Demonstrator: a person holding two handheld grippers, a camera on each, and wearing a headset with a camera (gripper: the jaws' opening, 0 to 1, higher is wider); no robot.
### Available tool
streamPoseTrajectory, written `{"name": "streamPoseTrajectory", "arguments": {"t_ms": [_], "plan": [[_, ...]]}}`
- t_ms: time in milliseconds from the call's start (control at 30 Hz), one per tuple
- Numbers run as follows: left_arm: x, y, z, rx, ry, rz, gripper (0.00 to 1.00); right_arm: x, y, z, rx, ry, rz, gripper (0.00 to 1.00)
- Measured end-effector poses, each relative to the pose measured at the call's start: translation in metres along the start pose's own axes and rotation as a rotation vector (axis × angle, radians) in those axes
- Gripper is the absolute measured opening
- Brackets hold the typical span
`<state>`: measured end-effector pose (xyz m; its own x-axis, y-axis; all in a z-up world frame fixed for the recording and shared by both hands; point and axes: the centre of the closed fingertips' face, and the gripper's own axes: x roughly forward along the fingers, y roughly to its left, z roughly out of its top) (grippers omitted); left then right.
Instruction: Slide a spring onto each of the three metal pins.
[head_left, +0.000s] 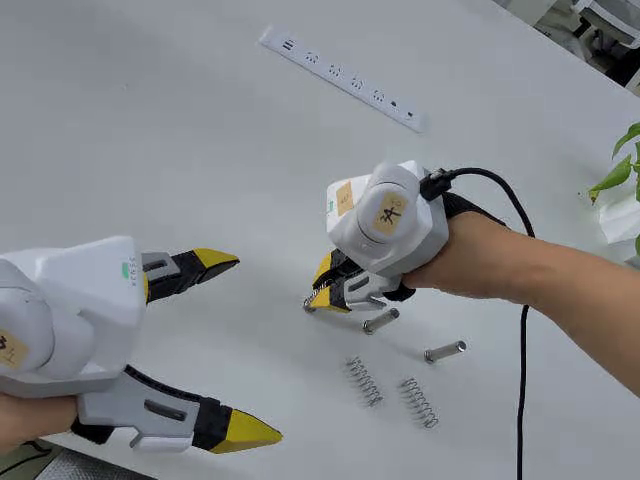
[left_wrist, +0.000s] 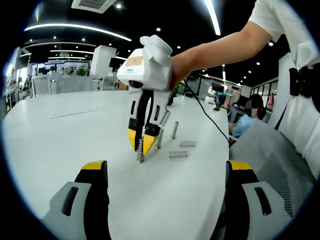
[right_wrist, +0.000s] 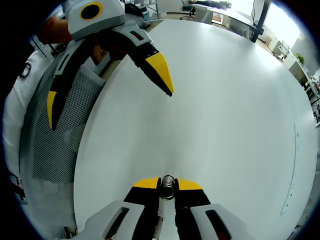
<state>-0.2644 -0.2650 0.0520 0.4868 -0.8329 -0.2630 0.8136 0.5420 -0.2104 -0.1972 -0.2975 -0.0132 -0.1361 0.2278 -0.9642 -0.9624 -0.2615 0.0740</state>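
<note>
Between right hand-held gripper (right_wrist: 167, 185) jaws: spring (right_wrist: 168, 181) end-on, length mostly hidden.

Three springs (head_left: 364, 381) (head_left: 419, 402) (head_left: 311, 302), two loose pins (head_left: 380, 320) (head_left: 445, 351), one power strip (head_left: 343, 78)

This looks like an open-plan office. A broad white table (head_left: 150, 150) carries a power strip (head_left: 342, 78) at twelve o'clock in the head view, with a leafy plant (head_left: 622, 170) at three. The left gripper view shows curved ceiling light strips (left_wrist: 80, 27), chairs (left_wrist: 47, 84) at nine o'clock, and a seated person (left_wrist: 247, 122) at three.
</note>
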Motion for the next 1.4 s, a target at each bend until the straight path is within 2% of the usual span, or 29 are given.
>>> {"name": "streamPoseTrajectory", "arguments": {"t_ms": [667,1133,1400], "plan": [[0.0,0.0,-0.001,0.001,0.01,0.001,0.96,0.003,0.001,-0.001,0.031,-0.019,-0.006,0.09],[0.0,-0.001,0.0,0.016,0.023,-0.003,0.97,0.002,-0.001,-0.001,0.051,-0.04,-0.023,0.21],[0.0,-0.002,-0.001,0.029,0.041,-0.006,0.98,-0.01,-0.005,0.001,0.073,-0.087,-0.065,0.3]]}}
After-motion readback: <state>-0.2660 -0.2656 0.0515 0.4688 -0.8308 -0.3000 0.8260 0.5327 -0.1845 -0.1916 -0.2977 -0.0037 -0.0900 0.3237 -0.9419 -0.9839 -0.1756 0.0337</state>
